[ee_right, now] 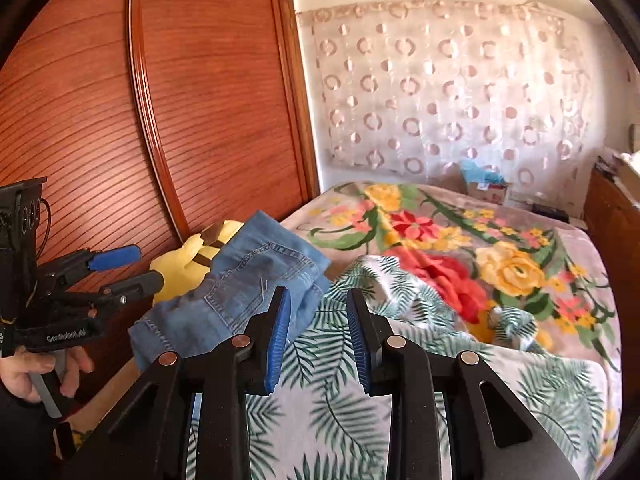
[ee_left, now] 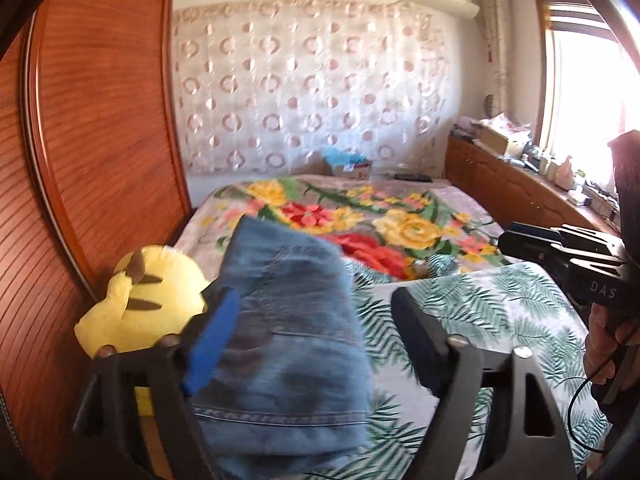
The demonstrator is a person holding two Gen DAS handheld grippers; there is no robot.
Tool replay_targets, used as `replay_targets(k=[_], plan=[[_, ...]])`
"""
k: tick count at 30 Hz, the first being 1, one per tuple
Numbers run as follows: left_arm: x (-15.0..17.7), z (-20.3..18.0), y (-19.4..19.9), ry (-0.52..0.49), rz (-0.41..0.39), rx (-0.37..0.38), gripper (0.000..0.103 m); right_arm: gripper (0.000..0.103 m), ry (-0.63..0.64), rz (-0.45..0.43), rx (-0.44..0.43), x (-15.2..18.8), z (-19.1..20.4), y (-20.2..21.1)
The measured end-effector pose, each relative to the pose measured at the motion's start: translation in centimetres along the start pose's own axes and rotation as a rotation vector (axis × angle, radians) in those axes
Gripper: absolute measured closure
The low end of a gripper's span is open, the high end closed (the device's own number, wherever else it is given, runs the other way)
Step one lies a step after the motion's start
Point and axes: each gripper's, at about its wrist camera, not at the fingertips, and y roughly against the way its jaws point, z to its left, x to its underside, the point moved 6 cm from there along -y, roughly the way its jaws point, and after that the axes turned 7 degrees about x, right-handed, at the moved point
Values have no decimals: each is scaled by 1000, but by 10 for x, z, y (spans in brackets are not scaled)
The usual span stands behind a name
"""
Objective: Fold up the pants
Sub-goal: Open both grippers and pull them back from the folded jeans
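Our left gripper (ee_left: 316,304) stands wide and empty; the right gripper (ee_right: 318,316) is partly open, gripping nothing. The folded pants (ee_right: 236,292) lie at the bed's (ee_right: 540,384) left edge against a yellow plush (ee_left: 148,304) — folding looks finished, so we'd withdraw next. "DAS" shows on the right gripper's body.

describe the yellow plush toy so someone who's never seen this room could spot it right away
Start at the big reddish-brown wooden wardrobe beside the bed. At its foot, by the near corner of the bed, sits the soft yellow plush toy, partly hidden behind the folded blue denim pants. It is the only plain bright yellow thing there, with dark brown markings, unlike the flower-patterned blanket further back.
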Motion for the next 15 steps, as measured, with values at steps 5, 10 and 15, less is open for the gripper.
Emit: replay_targets(k=[5,10,15], plan=[[-8,-34,18,-33,-42,5,11,73,-13,-36,30,10,-7,48],[-18,-62,39,-53,-98,20,10,64,-30,-67,54,21,-10,90],[-20,-89,61,-81,-133,43,10,53,-49,-106,98,33,-11,133]])
